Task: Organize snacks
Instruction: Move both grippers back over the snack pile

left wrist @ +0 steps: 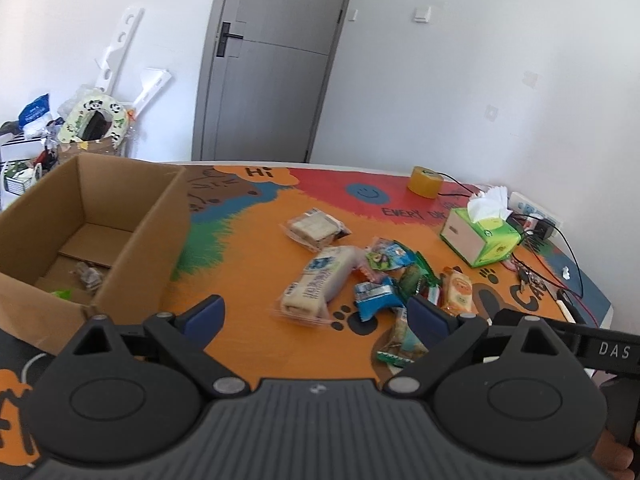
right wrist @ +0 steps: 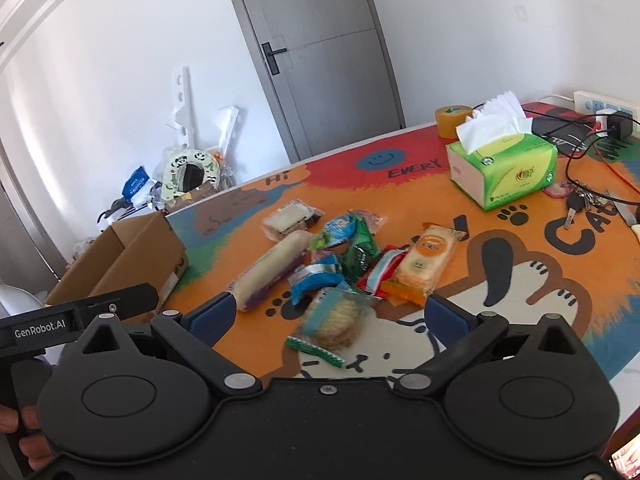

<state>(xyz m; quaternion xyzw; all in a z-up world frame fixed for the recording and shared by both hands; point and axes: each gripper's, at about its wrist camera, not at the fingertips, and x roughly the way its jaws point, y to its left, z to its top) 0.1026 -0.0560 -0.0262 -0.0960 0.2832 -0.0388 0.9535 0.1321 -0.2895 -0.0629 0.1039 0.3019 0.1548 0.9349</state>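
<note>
Snacks [left wrist: 360, 280]: a loose pile is seen in the left wrist view on the orange bench [left wrist: 248, 240], just right of the cardboard box [left wrist: 120, 216], which holds a few items already.
Left gripper [left wrist: 316, 312]: jaws spread wide, nothing between them; the long white packet [left wrist: 316, 280] lies just ahead.
Advice, left: the long packet is best taken across its narrow width, near the middle, so that it does not sag.
Snacks, right wrist view: the same pile [right wrist: 340, 264] is spread mid-bench, well apart from the tissue box [right wrist: 500, 164].
Right gripper [right wrist: 332, 312]: jaws wide and empty; the round cracker pack [right wrist: 332, 324] sits between the fingers, seemingly untouched.
Advice, right: light closing is judged wise, as crackers crush; cables at the far right should be avoided.
</note>
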